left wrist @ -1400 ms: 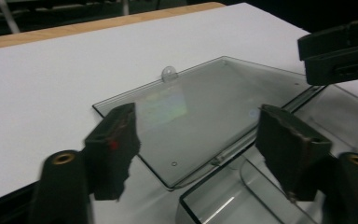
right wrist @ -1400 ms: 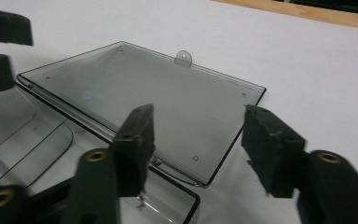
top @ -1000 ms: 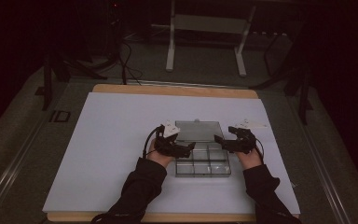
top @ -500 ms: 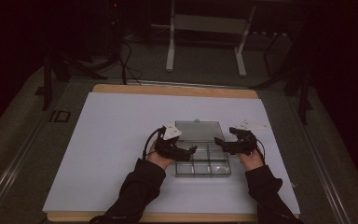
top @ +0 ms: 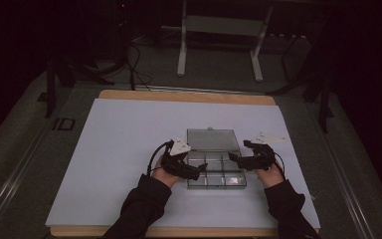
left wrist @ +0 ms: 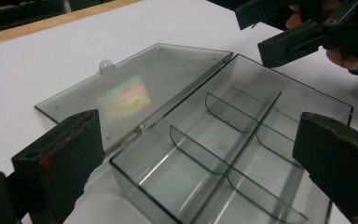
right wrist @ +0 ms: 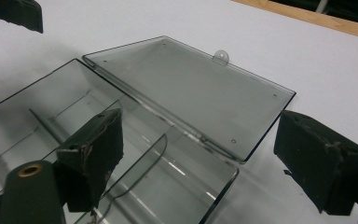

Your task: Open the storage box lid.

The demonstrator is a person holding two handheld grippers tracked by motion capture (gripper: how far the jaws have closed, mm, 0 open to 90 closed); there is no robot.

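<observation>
The left gripper (top: 191, 172) is hovering wide-jawed at the left end of the clear compartment box (top: 217, 172), which is lying open near the desk's (top: 129, 134) front edge, lid (top: 213, 140) flat behind. The right gripper (top: 235, 158) is gaping wide at its right end.

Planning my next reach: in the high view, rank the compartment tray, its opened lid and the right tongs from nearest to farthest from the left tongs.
1. Compartment tray: right beside the left tongs, at its left edge.
2. Opened lid: lying flat just beyond the tray, toward the table's far side.
3. Right tongs: across the tray, at its right edge.
</observation>
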